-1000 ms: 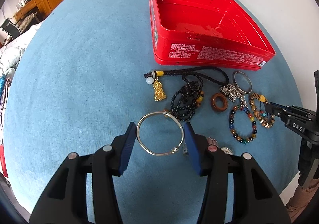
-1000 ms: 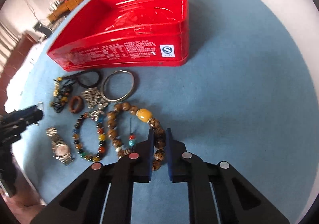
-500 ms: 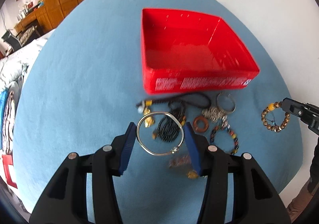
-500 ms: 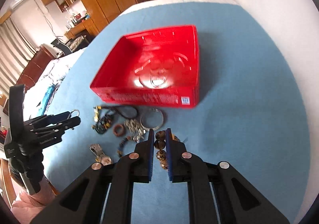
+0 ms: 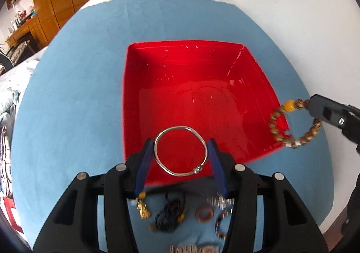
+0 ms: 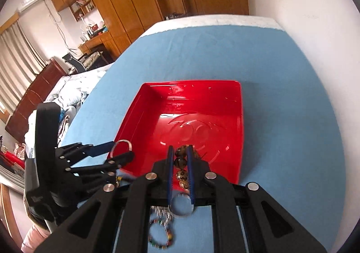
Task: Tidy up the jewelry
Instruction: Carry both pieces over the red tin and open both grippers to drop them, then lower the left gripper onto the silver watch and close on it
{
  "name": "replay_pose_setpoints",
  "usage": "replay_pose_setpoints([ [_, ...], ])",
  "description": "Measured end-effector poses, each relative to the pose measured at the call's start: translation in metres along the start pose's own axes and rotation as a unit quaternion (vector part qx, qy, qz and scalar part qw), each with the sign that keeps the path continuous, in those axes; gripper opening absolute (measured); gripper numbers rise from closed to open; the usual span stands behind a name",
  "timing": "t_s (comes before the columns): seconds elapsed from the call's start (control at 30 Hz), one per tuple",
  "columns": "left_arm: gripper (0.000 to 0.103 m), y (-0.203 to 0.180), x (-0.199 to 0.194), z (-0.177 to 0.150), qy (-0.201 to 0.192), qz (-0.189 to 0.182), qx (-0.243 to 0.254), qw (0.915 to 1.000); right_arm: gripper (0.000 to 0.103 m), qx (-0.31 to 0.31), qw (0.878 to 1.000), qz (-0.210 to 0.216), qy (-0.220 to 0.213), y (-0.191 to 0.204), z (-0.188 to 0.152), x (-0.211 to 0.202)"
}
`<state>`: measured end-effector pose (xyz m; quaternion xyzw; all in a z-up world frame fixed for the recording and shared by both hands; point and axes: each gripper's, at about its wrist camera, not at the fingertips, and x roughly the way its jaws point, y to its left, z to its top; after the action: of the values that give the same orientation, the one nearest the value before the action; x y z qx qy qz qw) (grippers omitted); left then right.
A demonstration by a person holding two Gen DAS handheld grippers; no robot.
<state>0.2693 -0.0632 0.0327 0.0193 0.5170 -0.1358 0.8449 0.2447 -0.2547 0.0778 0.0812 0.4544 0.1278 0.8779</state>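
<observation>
My left gripper (image 5: 180, 151) is shut on a silver bangle (image 5: 203, 148) and holds it above the near edge of the open red tin (image 5: 132, 86). My right gripper (image 6: 180, 151) is shut on a brown beaded bracelet (image 6: 181, 162) with an amber bead, held over the tin's near part (image 6: 238, 163). In the left wrist view the bracelet (image 5: 279, 133) hangs from the right gripper at the tin's right corner. The tin holds nothing.
The tin stands on a blue cloth (image 5: 74, 100). Near me on the cloth lie a gold pendant (image 5: 144, 210), a black bead necklace (image 5: 168, 217), a brown ring (image 5: 203, 214), a coloured bead bracelet (image 6: 160, 238) and a silver ring (image 6: 182, 205). A white wall (image 5: 281, 5) is at the right.
Both grippers have lifted their pieces off the cloth and moved forward to above the red tin. The rest of the jewelry has fallen behind them.
</observation>
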Motion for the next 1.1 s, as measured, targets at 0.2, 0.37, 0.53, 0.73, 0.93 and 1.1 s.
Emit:
replay_pose_setpoints([
  [0.2,0.049,0.006,0.042,0.017,0.028,0.01,-0.006,0.9995,0.011,0.008,0.999,0.001,0.04,-0.012,0.009,0.059],
  [0.37,0.06,0.009,0.047,0.021,0.033,0.006,-0.009,0.9994,0.016,0.024,0.998,-0.017,0.06,-0.028,0.005,0.088],
  [0.53,0.064,0.008,0.021,0.01,0.009,0.006,-0.001,0.9999,0.017,0.023,0.999,-0.008,0.039,-0.032,-0.006,0.072],
  [0.73,0.064,0.01,-0.019,-0.029,-0.01,0.008,0.013,0.9998,0.018,0.021,0.999,-0.001,0.033,-0.027,-0.038,0.043],
  [0.93,0.064,0.023,-0.034,-0.075,0.01,0.021,0.001,0.9997,0.02,0.023,0.998,0.016,0.06,-0.019,-0.083,0.032],
  [1.1,0.064,0.028,-0.037,-0.122,0.052,-0.003,-0.02,0.9984,0.022,0.014,0.996,0.019,0.083,-0.009,-0.112,0.03],
])
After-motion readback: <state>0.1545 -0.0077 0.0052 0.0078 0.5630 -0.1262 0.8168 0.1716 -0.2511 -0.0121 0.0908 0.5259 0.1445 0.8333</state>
